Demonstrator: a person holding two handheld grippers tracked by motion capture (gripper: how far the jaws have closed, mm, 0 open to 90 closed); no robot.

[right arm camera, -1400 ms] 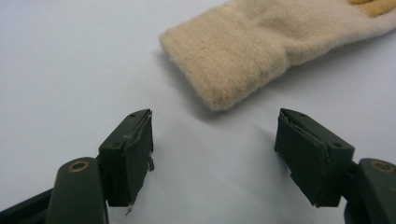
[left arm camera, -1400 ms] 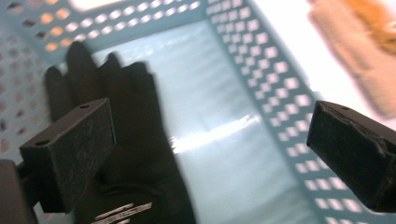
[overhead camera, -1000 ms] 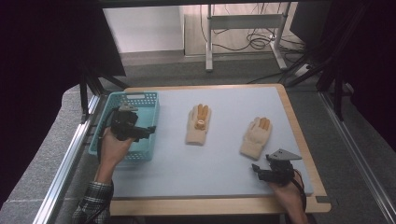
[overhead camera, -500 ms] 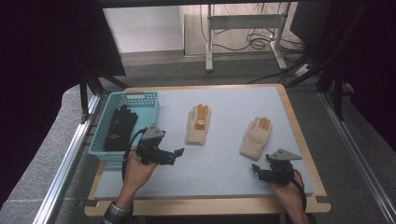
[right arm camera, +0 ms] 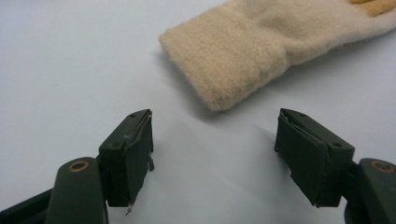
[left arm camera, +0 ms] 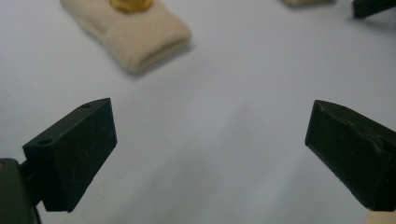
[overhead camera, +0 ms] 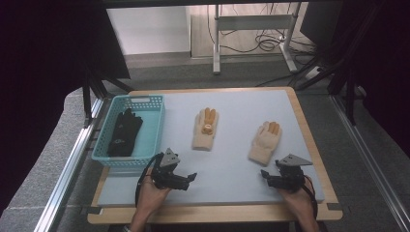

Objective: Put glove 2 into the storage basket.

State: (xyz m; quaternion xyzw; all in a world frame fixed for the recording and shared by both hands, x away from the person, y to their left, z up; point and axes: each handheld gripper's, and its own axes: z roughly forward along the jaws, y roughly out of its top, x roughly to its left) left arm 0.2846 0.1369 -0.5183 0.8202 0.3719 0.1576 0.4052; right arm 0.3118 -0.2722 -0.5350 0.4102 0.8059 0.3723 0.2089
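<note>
Two cream gloves with orange finger patches lie flat on the pale table: one near the middle, the other to its right. A black glove lies inside the teal basket at the left. My left gripper sits low over the table in front of the basket, open, with nothing between its jaws; the middle glove's cuff lies ahead of it. My right gripper rests near the front right, open and empty, with the right glove's cuff just beyond its jaws.
A wooden frame borders the table. Metal rails run along both sides. Behind the table stand a desk frame and loose cables on the floor.
My left gripper has left the basket, empty, and come right and down toward the table's front. The black glove stays in the basket. The right gripper has not moved.
</note>
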